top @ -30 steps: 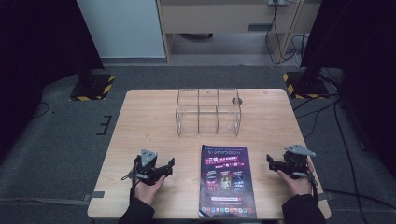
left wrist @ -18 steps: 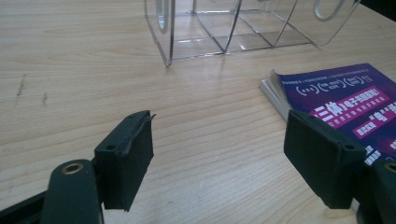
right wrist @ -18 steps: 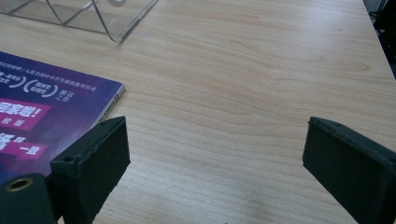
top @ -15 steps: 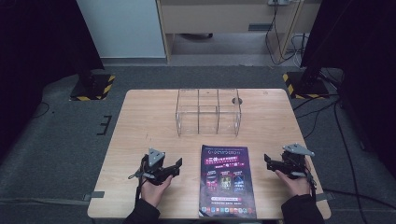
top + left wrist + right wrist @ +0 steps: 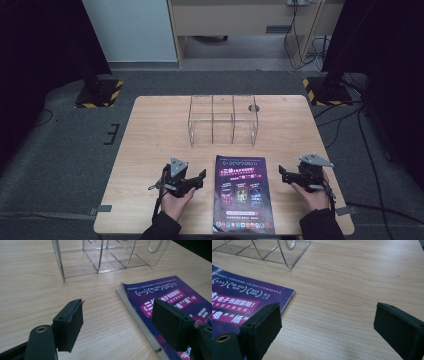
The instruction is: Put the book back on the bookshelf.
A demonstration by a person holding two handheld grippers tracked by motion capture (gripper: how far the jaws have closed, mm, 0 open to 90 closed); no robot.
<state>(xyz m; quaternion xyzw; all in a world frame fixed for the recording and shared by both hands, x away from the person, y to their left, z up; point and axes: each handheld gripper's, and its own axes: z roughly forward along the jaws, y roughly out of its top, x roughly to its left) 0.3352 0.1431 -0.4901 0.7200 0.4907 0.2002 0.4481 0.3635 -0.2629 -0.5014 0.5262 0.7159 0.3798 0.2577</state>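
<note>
A purple magazine (image 5: 243, 194) lies flat at the table's near middle, also seen in the left gripper view as the magazine (image 5: 170, 293) and in the right gripper view as the magazine (image 5: 242, 300). Behind it stands a clear acrylic divided rack (image 5: 222, 120). My left gripper (image 5: 199, 179) is open just left of the magazine, its jaws pointing at the magazine's left edge; one pad (image 5: 71, 323) is over bare wood, the other overlaps the cover. My right gripper (image 5: 283, 175) is open to the magazine's right, nothing between its pads (image 5: 263, 327).
The wooden table (image 5: 150, 135) has a small round hole (image 5: 252, 107) beside the rack's right end. The clear rack (image 5: 105, 255) stands close ahead in the left gripper view. Dark floor, cables and yellow-black stand bases (image 5: 97, 92) surround the table.
My left gripper has slid right toward the magazine's left edge. The right gripper has stayed almost still.
</note>
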